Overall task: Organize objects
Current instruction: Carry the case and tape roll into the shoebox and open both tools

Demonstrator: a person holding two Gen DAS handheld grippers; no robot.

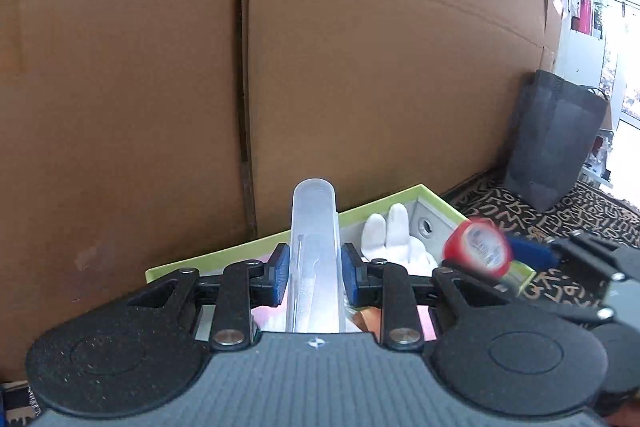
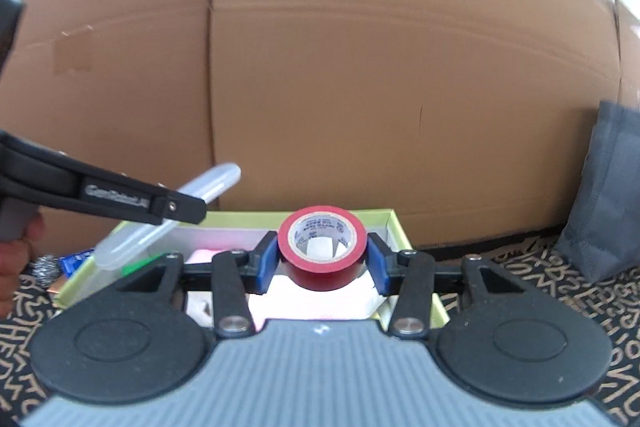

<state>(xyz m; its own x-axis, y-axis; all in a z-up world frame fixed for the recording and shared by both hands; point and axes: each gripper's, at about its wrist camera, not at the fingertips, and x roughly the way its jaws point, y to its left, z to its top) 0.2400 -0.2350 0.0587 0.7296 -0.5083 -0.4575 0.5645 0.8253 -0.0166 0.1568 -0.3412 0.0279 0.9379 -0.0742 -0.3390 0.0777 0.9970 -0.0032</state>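
**Both claws loaded above the green tray**

On the left, the left claw [image 1: 314, 277] is clamped on a clear plastic case [image 1: 316, 247], a long translucent tube with rounded ends and what look like slim metal tools inside. The blue pads [image 1: 280, 273] press its two long flanks near mid-length, and it sticks out ahead, raised over the near-left part of the green-rimmed tray [image 1: 224, 253]. It is probably light and rigid but smooth-walled, so it could slide lengthwise or pivot if the squeeze eases; gripping across the middle, as here, seems the balanced hold. Thin plastic may flex or crack under hard pressure.

Further right in the tray lies a white glove [image 1: 390, 237], soft and limp.

On the right, the right claw [image 2: 322, 261] is closed on a red tape roll [image 2: 322, 251], pads on opposite sides of its outer face, the open core facing the camera. It hangs over the tray's [image 2: 396, 227] right half. The roll looks stiff, fairly light and slightly grippy; across the outer diameter is a secure hold.

A grey bag [image 2: 604, 195] stands well apart at far right on the patterned cloth [image 2: 520, 267].
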